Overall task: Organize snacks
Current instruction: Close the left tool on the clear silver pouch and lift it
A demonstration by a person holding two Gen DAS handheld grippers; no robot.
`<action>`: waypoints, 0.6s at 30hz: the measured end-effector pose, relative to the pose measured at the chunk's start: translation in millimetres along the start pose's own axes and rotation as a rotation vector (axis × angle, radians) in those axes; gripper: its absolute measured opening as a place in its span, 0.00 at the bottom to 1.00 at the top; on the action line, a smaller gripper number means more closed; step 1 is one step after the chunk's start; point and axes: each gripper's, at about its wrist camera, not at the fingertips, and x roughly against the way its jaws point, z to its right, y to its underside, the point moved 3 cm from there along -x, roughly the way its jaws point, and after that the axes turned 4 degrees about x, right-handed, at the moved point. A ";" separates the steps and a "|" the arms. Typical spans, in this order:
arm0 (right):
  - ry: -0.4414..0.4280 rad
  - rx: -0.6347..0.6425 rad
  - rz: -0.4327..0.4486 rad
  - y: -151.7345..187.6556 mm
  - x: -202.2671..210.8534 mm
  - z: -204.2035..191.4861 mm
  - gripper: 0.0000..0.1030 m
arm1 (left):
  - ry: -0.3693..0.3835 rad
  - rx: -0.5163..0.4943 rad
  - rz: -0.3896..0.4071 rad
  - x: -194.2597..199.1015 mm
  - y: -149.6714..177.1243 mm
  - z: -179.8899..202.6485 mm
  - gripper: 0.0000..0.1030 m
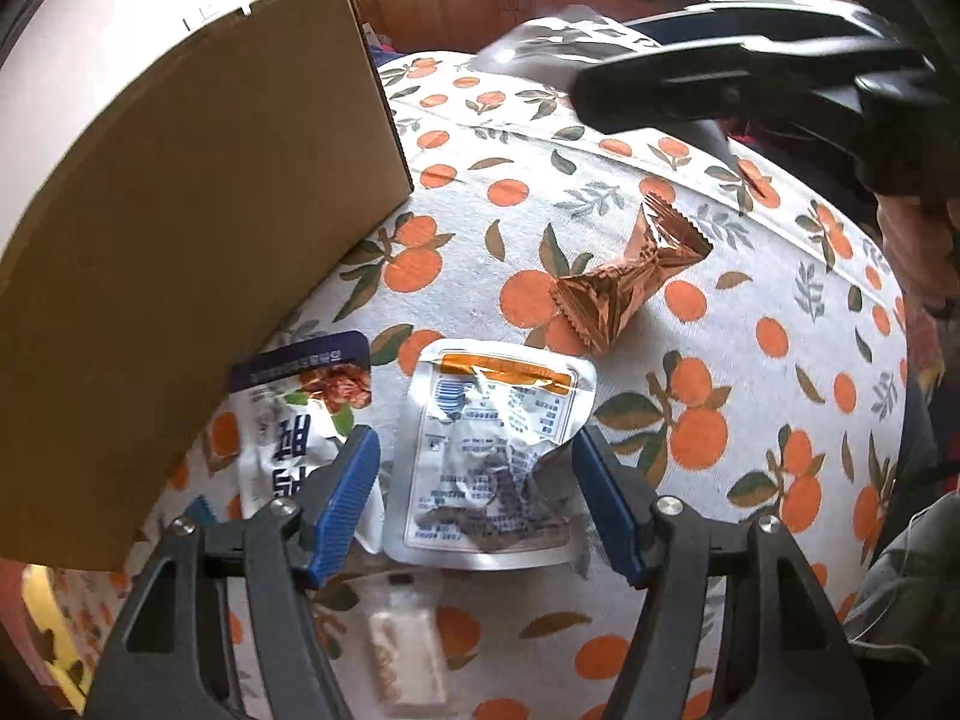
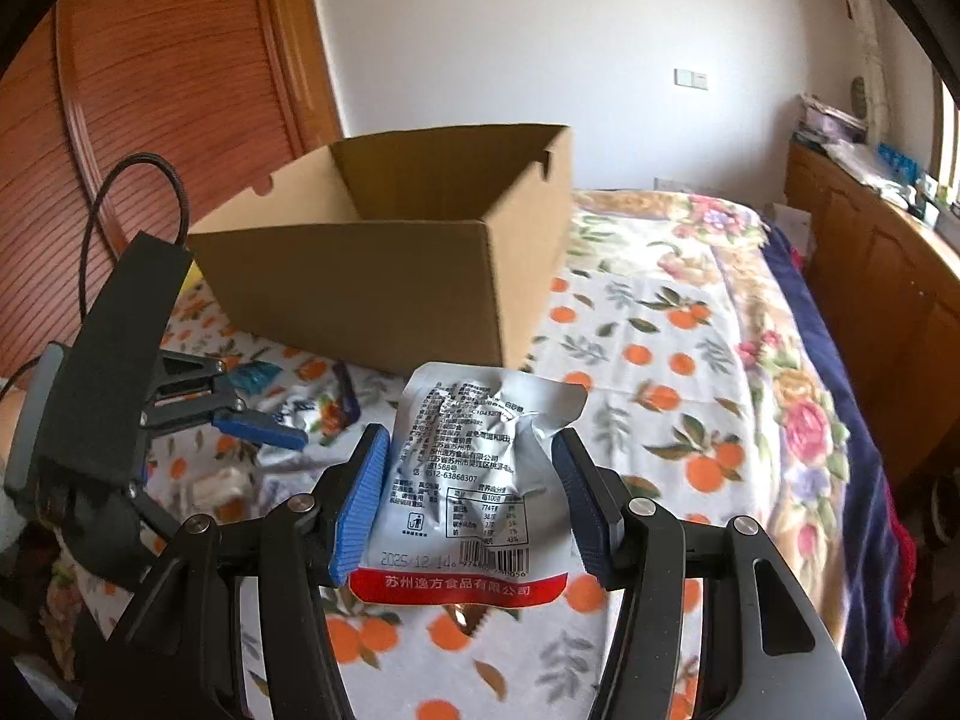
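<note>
My left gripper (image 1: 474,480) is open low over the bed, its blue pads either side of a silver pouch with an orange strip (image 1: 489,450) that lies on the cloth. A white and navy snack bag (image 1: 300,414) lies to its left, a copper foil snack (image 1: 630,276) beyond it, a small clear packet (image 1: 408,642) under the gripper. My right gripper (image 2: 471,495) is raised and holds a silver pouch with a red bottom band (image 2: 474,480) between its blue pads. The open cardboard box (image 2: 408,252) stands just beyond it. In the left wrist view the box (image 1: 198,228) is at left.
The bed has an orange-print cloth (image 1: 750,408) and a floral blanket (image 2: 780,390). The left gripper's body (image 2: 108,396) shows at left in the right wrist view, over a blue snack (image 2: 255,375). Wooden cabinets (image 2: 870,276) stand at right, a wooden wardrobe (image 2: 150,90) at left.
</note>
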 end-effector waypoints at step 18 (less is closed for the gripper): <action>-0.004 -0.049 -0.020 27.9 10.9 8.2 0.55 | 0.059 0.152 0.029 -0.5 4.1 -13.4 0.56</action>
